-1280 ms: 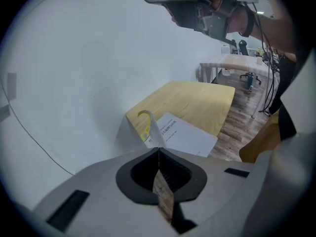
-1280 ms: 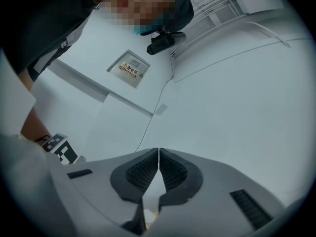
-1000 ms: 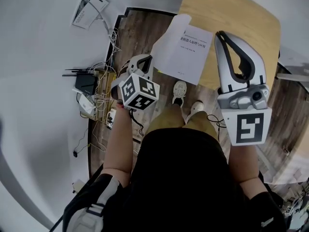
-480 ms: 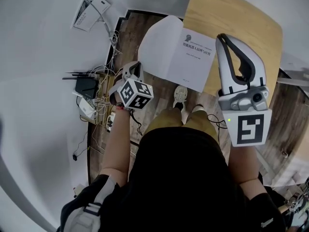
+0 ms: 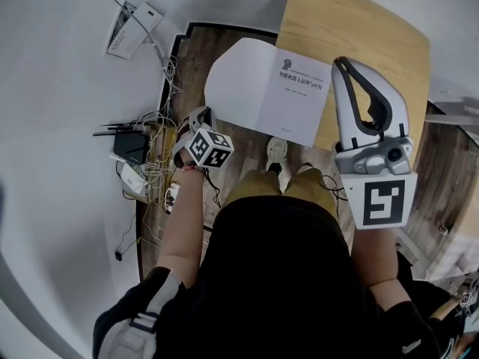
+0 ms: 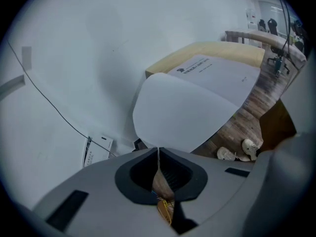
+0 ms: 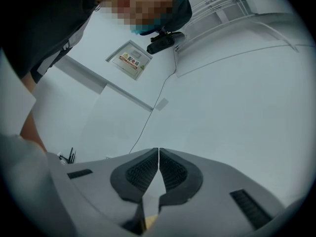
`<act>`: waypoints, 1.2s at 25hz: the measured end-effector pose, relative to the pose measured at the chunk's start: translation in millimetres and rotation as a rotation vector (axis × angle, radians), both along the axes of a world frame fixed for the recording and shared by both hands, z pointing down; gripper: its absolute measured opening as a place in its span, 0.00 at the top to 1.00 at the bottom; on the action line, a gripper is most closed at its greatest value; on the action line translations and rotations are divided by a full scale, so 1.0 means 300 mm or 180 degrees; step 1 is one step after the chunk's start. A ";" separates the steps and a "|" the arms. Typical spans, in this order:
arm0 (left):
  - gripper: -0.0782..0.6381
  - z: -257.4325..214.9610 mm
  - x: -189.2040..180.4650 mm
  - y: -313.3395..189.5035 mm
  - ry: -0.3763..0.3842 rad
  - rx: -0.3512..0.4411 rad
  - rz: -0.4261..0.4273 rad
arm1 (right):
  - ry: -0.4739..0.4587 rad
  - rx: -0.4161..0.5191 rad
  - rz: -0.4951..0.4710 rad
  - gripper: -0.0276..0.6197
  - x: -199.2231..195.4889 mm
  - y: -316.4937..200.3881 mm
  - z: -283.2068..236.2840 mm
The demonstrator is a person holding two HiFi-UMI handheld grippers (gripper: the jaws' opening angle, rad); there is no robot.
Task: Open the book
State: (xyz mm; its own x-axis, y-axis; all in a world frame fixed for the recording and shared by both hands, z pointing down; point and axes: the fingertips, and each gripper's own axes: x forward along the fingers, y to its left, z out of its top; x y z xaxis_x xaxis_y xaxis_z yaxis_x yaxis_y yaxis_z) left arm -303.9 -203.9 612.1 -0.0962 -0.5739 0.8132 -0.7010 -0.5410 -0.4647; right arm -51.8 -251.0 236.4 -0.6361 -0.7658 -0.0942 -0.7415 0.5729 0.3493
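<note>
Table (image 5: 374,28): light wood top, rounded corner, set by white wall. Book (image 5: 296,96) lies at the table's left edge, title pg up. Its white cover (image 5: 236,81) is swung out past the edge, over the dark plank floor (image 5: 202,42). L gripper (image 5: 200,114): jaws together, clamped on the cover's free edge. R gripper (image 5: 343,64): jaws together, nothing betw. them, above the table beside the book. Router + cable tangle (image 5: 142,152) on floor near wall.

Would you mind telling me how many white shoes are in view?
2: one shoe and the second shoe, side by side on the wooden floor; none seem hidden.
</note>
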 end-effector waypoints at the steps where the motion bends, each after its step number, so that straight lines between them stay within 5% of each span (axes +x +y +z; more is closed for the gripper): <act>1: 0.87 0.021 0.001 0.004 0.0013 -0.0022 -0.0007 | 0.0010 -0.0004 0.0016 0.91 0.001 0.000 0.001; 19: 0.85 0.215 0.044 0.006 0.0141 -0.0381 0.0065 | 0.0133 -0.0017 0.0243 0.91 0.029 -0.011 0.004; 25: 0.68 0.211 0.055 0.000 0.0319 -0.0346 0.0153 | 0.0152 -0.0044 0.0308 0.91 0.041 -0.017 0.010; 30: 0.66 0.199 0.087 -0.010 0.0459 -0.0323 0.0271 | 0.0191 -0.0049 0.0303 0.91 0.034 -0.022 0.016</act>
